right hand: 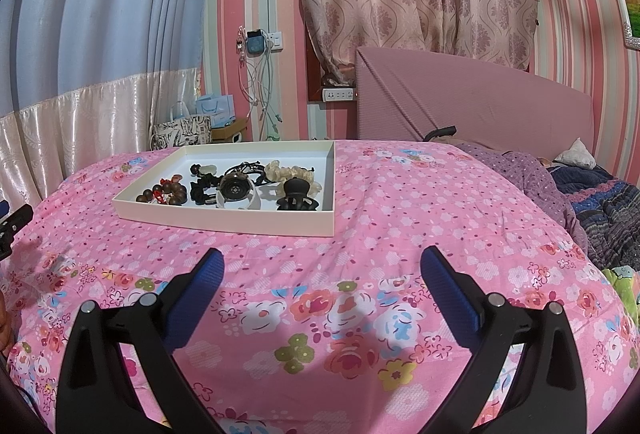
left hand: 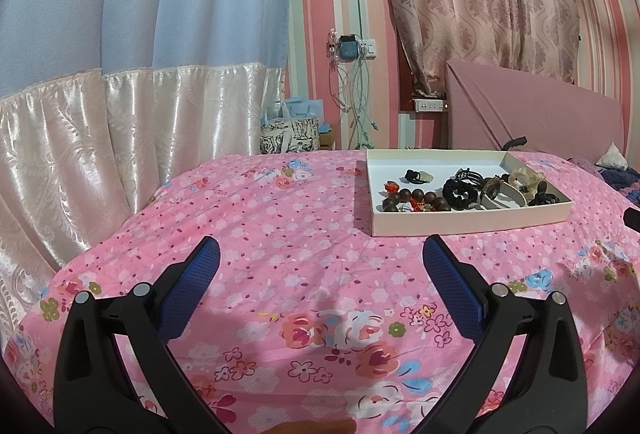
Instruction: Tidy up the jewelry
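Observation:
A shallow white box (left hand: 468, 224) (right hand: 224, 220) sits on the pink floral bedspread. In it lie a brown bead bracelet (left hand: 416, 196) (right hand: 168, 192), a black scrunchie (left hand: 460, 192) (right hand: 200, 192), a watch with a white strap (right hand: 238, 192) (left hand: 500, 194), a black claw clip (right hand: 296, 194) (left hand: 544, 196), a cream scrunchie (right hand: 288, 172) (left hand: 524, 176) and a black hair tie (left hand: 414, 176). My left gripper (left hand: 320, 254) is open and empty, short of the box and to its left. My right gripper (right hand: 322, 266) is open and empty, in front of the box.
The bedspread (left hand: 280, 234) covers the bed. A pink headboard (right hand: 472, 102) stands behind. Crumpled purple and dark blankets (right hand: 580, 194) lie at the right. Curtains (left hand: 120, 74) hang at the left. Gift bags (right hand: 188, 128) and hanging cables (right hand: 256, 82) are by the wall.

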{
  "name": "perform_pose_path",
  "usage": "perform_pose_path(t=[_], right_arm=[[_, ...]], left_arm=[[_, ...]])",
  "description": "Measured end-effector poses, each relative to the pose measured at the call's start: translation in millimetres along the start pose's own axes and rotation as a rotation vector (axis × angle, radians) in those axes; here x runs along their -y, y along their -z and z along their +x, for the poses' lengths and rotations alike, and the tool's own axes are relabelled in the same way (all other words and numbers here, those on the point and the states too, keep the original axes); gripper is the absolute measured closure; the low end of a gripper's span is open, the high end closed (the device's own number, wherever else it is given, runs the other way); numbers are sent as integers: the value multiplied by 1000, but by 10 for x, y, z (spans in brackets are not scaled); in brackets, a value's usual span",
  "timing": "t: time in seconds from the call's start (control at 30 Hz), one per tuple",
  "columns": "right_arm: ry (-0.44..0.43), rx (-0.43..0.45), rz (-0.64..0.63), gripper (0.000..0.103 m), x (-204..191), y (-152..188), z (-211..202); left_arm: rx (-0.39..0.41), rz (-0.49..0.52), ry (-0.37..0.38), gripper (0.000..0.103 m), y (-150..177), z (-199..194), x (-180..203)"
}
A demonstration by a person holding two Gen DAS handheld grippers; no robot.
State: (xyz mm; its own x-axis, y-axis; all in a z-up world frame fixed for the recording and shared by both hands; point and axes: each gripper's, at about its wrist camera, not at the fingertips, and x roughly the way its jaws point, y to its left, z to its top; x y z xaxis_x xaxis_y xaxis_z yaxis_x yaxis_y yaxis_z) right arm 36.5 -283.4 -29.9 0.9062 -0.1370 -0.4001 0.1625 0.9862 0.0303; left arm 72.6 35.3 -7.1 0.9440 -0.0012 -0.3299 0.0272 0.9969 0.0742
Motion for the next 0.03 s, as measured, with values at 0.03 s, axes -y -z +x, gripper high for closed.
perform_pose_path(t=[0.03], right_arm=[[0, 1, 0, 5, 1, -1, -2]], left_arm=[[-1, 0, 0, 3, -1, 3, 1]])
